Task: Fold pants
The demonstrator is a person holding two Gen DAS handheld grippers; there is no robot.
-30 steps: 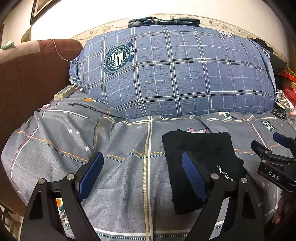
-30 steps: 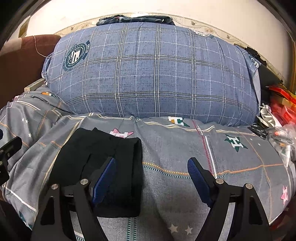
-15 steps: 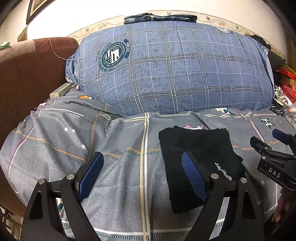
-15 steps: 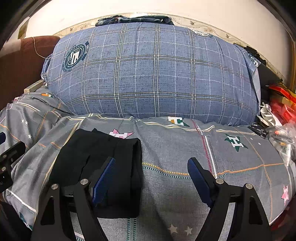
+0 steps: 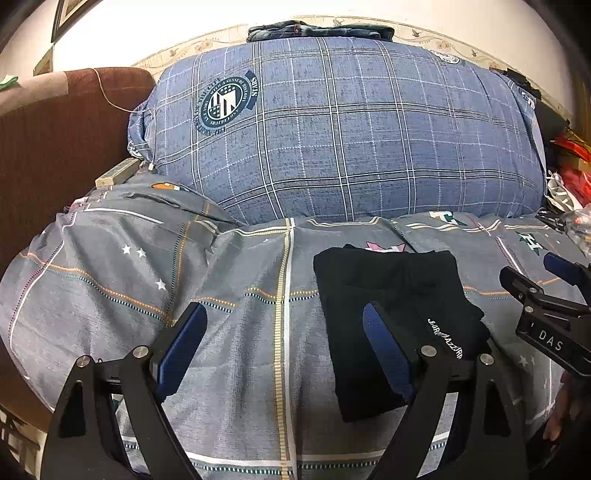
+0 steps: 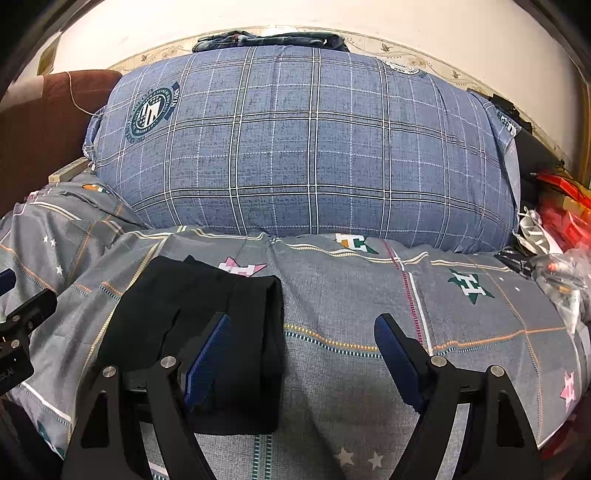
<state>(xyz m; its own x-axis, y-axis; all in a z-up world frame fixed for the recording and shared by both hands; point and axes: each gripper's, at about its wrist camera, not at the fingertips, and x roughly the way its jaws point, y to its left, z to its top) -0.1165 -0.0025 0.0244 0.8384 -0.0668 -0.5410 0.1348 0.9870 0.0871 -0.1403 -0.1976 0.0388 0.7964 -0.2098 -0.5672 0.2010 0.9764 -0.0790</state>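
Observation:
Black pants (image 5: 391, 295) lie folded into a compact rectangle on the grey patterned bedspread (image 5: 221, 280), white lettering on the near right corner. My left gripper (image 5: 282, 336) hovers open above the bedspread, its right finger over the pants' left edge, nothing between the pads. In the right wrist view the same pants (image 6: 192, 314) lie at lower left. My right gripper (image 6: 303, 350) is open too, its left finger over the pants' right part, its right finger over bare bedspread (image 6: 406, 302). The right gripper's tip (image 5: 546, 310) shows at the left wrist view's right edge.
A big blue plaid pillow (image 5: 332, 133) fills the back, folded jeans (image 5: 317, 31) lying on top of it. A brown sofa arm (image 5: 55, 140) stands at left. Red bags and clutter (image 6: 561, 221) crowd the right side. A hand (image 5: 561, 410) shows at lower right.
The left wrist view tilted slightly, so the pillow and pants sit a little lower and to the left in it. Pants and both grippers otherwise stay as they were.

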